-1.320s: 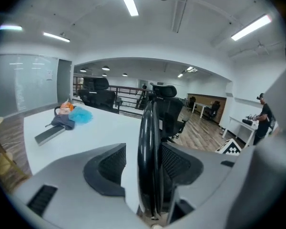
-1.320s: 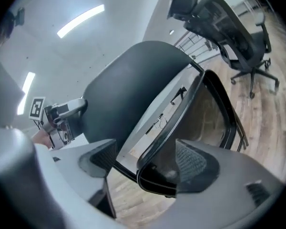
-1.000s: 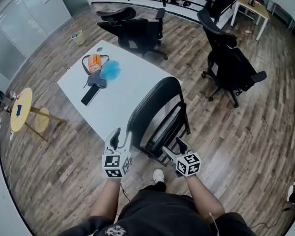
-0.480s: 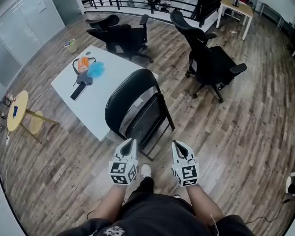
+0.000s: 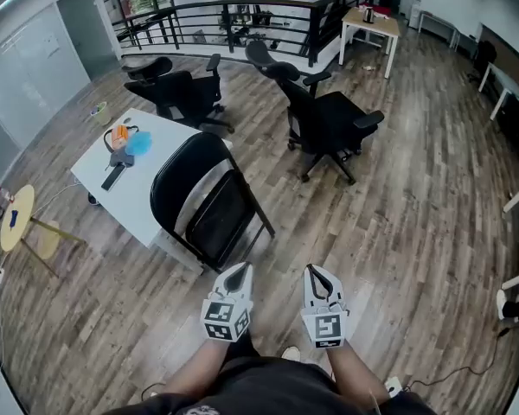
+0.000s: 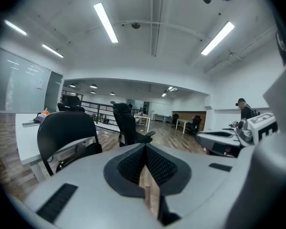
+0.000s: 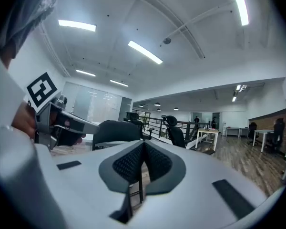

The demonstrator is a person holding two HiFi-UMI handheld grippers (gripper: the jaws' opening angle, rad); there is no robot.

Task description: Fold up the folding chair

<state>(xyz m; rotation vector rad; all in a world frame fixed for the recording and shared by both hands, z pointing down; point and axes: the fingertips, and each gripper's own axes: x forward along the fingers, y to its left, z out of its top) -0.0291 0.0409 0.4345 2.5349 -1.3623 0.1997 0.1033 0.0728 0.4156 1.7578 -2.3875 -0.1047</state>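
Since the folding chair (image 5: 209,219) looks rigid and weighty, I'd grab its backrest (image 5: 183,164) rim, with left gripper (image 5: 236,271) and right gripper (image 5: 317,274) now clenched empty.

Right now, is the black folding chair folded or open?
Folded. The folding chair has its seat flipped up flat against its back, beside the white table.
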